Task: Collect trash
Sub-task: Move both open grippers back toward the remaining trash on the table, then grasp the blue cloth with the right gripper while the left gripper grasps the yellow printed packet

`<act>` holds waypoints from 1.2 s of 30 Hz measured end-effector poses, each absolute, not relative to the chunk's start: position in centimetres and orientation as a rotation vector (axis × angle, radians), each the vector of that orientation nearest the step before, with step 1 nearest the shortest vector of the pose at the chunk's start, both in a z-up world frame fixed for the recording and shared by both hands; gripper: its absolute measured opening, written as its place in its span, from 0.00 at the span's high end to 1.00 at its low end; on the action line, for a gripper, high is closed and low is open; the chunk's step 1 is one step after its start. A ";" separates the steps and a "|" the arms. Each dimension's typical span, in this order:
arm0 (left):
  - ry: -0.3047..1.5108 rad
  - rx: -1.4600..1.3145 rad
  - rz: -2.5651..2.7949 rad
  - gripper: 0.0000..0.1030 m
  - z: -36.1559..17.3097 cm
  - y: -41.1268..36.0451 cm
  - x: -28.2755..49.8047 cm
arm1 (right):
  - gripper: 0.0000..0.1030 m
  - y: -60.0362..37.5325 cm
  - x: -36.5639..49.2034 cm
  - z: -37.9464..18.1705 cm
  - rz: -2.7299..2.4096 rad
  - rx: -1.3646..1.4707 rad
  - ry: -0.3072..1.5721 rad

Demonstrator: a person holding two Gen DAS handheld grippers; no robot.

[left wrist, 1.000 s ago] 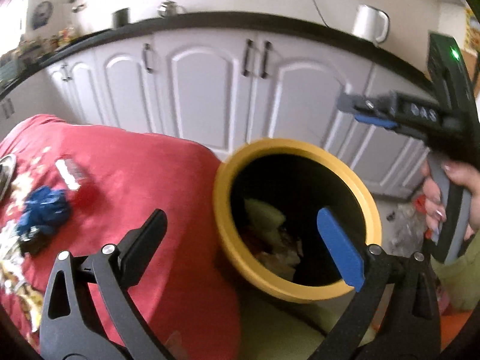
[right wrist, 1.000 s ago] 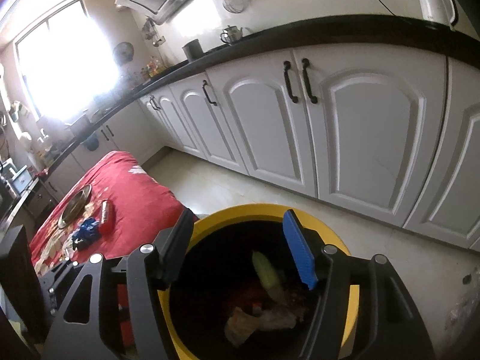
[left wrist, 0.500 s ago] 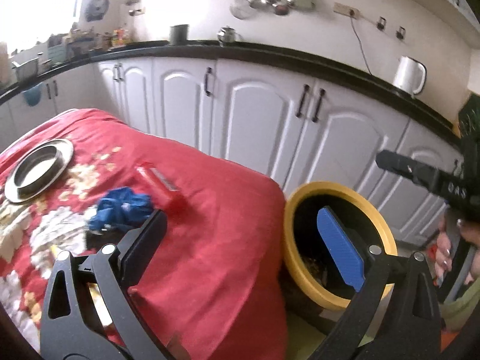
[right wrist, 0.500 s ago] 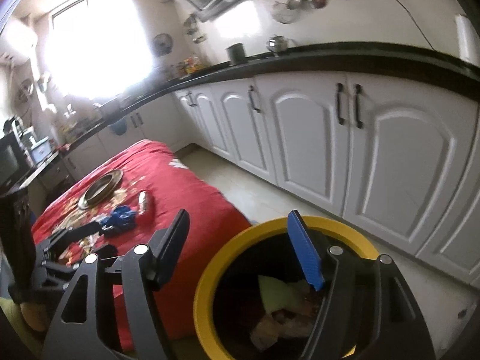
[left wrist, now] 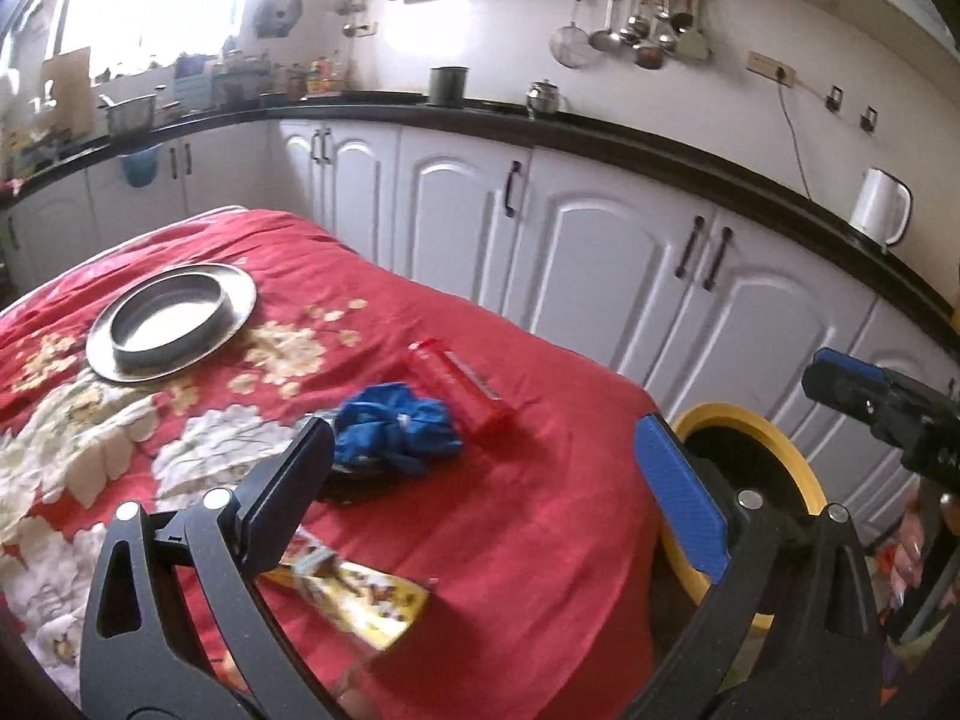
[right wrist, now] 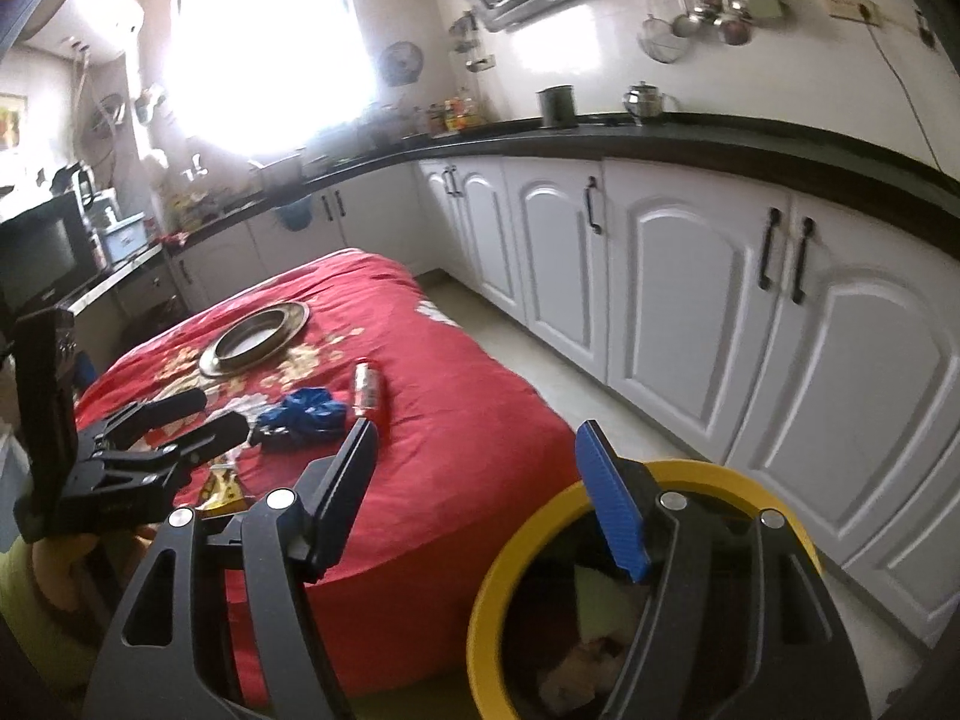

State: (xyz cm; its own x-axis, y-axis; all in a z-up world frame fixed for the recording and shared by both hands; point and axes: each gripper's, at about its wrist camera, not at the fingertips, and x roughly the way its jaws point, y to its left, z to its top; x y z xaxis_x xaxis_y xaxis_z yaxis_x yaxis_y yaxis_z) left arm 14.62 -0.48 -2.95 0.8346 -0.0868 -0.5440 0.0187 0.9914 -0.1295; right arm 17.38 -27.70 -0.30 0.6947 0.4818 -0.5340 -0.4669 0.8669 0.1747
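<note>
Both grippers swung from the yellow bin (right wrist: pixel 606 498) toward blue trash (left wrist: pixel 393 435), which lies ahead of their released, empty jaws.

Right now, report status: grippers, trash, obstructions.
Left gripper open, empty; right gripper just opened, empty. Blue wrapper, red packet, yellow packet on red cloth. Yellow bin unobstructed.

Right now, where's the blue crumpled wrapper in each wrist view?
Left wrist: the blue crumpled wrapper lies centre frame on the red tablecloth, just beyond the left tongs' black finger.
Right wrist: it lies left of centre, small, beside the red packet.
Shared landmark: the steel plate, farther back on the cloth in both.
</note>
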 end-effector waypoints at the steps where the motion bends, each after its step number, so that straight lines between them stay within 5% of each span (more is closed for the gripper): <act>1: 0.580 -0.128 -0.044 0.11 -2.9 0.1 14.5 | 0.36 -27.1 17.4 -0.3 0.542 0.018 0.603; 25: 0.694 -0.322 0.162 0.11 -6.9 11.5 13.8 | 0.37 -13.5 18.4 -3.1 0.794 -0.197 0.667; 31: 0.743 -0.409 0.106 0.11 -8.5 12.4 14.1 | 0.48 -10.5 20.5 -5.0 0.822 -0.244 0.722; 36: 0.778 -0.470 0.056 0.30 -9.6 12.2 14.3 | 0.58 -8.9 22.2 -6.5 0.836 -0.275 0.761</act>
State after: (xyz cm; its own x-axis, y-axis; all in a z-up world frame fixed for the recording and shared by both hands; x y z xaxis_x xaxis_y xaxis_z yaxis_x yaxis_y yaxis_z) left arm 14.32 12.23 -9.56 0.7160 -0.1217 -0.6874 -0.2194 0.8956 -0.3870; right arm 22.22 -8.91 -6.48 0.4298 0.5665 -0.7031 -0.7534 0.6542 0.0666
